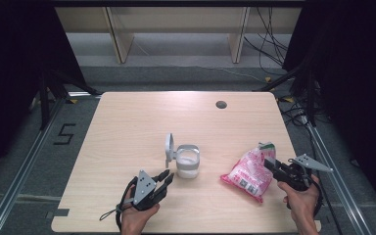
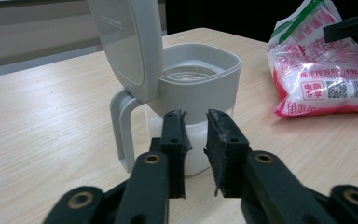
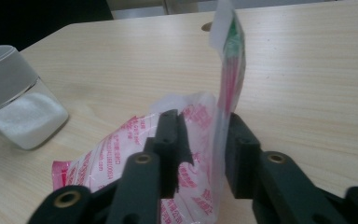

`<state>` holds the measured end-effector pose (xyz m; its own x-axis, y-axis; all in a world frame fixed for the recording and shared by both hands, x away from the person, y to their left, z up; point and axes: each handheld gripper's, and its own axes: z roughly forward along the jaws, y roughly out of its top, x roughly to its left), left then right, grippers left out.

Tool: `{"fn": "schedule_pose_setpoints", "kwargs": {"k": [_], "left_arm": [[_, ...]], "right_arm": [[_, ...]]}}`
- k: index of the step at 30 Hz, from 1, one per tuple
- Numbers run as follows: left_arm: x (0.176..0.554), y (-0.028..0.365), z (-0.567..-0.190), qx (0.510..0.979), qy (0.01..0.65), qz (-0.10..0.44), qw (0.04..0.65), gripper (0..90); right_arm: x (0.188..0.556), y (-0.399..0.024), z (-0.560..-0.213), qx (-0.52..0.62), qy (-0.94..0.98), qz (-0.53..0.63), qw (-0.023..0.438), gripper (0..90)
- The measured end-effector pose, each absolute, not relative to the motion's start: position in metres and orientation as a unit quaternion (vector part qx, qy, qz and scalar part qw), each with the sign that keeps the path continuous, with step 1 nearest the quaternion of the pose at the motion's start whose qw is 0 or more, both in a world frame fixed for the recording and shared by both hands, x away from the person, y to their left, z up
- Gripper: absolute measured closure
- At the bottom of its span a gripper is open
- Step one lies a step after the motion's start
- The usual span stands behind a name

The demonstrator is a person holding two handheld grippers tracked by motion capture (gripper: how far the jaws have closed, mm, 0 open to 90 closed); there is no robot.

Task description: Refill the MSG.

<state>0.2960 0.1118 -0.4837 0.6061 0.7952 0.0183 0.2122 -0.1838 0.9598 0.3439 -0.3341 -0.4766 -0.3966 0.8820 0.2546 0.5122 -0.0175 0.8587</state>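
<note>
A clear jar (image 1: 188,164) with a grey collar and handle stands mid-table, part filled with white powder, its grey lid (image 1: 169,147) flipped upright. In the left gripper view the jar (image 2: 205,93) is just beyond my left gripper (image 2: 196,114), whose jaws stand a narrow gap apart with nothing between them. My left gripper (image 1: 168,176) is left of and nearer than the jar. A pink and white bag (image 1: 248,174) lies to the right. My right gripper (image 3: 204,116) is open, and the bag's (image 3: 121,158) raised top edge stands loose between its jaws.
A dark round hole (image 1: 221,104) sits in the table near the far edge. Bare wood (image 1: 127,127) spreads left of and behind the jar. Cables and frame legs lie on the floor beyond the table's right side.
</note>
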Motion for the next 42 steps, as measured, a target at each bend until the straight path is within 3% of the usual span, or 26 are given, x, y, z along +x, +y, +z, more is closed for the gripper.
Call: {"fn": "schedule_pose_setpoints", "kwargs": {"k": [6, 12, 25, 42], "left_arm": [[0.294, 0.119, -0.482, 0.707, 0.358, 0.285, 0.539, 85.6], [0.297, 0.127, -0.482, 0.7, 0.365, 0.297, 0.537, 88.9], [0.303, 0.132, -0.481, 0.697, 0.372, 0.29, 0.541, 89.3], [0.316, 0.135, -0.472, 0.7, 0.377, 0.286, 0.535, 89.2]], "right_arm": [[0.343, -0.333, -0.476, 0.52, 0.667, 0.491, 0.209, 54.8], [0.337, -0.337, -0.476, 0.537, 0.657, 0.481, 0.222, 50.0], [0.314, -0.332, -0.464, 0.511, 0.659, 0.479, 0.274, 48.0], [0.303, -0.304, -0.464, 0.452, 0.709, 0.477, 0.255, 45.7]]}}
